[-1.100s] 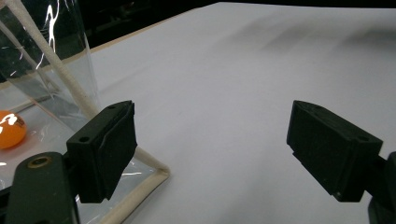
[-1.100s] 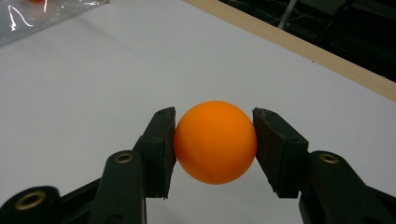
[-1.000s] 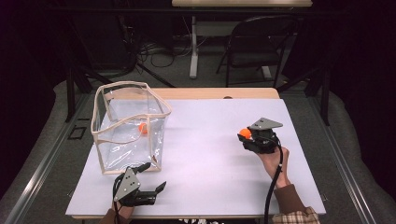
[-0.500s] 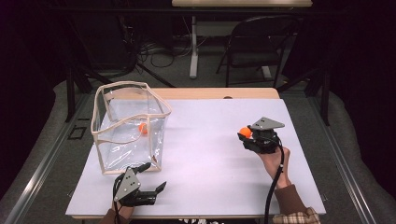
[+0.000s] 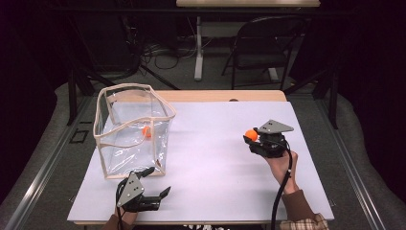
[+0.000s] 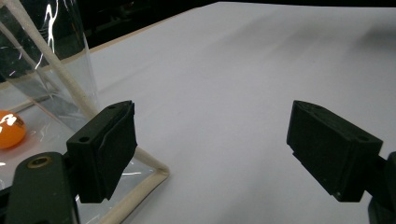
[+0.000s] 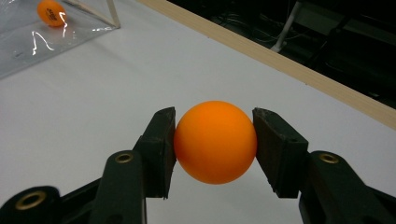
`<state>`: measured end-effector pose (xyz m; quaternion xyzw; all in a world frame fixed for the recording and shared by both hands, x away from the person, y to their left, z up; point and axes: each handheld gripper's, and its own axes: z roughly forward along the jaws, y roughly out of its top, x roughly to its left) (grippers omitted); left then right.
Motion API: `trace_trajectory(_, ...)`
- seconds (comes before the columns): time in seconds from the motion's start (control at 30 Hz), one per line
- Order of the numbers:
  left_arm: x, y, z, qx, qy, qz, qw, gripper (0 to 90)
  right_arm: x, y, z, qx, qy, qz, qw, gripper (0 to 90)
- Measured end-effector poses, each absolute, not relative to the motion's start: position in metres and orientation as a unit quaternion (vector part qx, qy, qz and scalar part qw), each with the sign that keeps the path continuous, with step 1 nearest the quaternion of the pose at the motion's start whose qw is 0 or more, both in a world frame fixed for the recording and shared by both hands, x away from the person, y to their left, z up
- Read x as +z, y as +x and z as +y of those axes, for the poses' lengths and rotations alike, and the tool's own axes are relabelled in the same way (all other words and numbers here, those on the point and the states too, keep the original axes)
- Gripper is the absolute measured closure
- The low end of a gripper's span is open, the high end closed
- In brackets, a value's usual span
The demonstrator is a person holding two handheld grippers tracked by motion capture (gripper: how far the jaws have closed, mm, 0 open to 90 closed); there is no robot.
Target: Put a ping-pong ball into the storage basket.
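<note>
The orange ball (image 7: 215, 142) is clamped between the jaws of the right gripper (image 5: 253, 139), held above the white table (image 5: 220, 143). The left gripper (image 6: 212, 154) rests spread wide, empty, beside the clear bin (image 5: 131, 132), which contains a second orange ball (image 5: 146, 131).

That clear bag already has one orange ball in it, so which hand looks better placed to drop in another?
The right. The right gripper is shut on an orange ball, lifted off the table. The left gripper is open and holds nothing, beside the bag.
</note>
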<state>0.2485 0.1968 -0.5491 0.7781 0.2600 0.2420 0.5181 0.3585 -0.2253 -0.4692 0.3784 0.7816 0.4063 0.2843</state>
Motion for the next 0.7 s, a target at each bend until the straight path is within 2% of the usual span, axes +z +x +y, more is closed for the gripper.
trace_trajectory(0.7,-0.5503,0.2488,0.1954,0.240,0.780,0.261,0.516,16.0,-0.4645,0.3554,-0.2163,0.419,0.369,0.781,0.282,50.6)
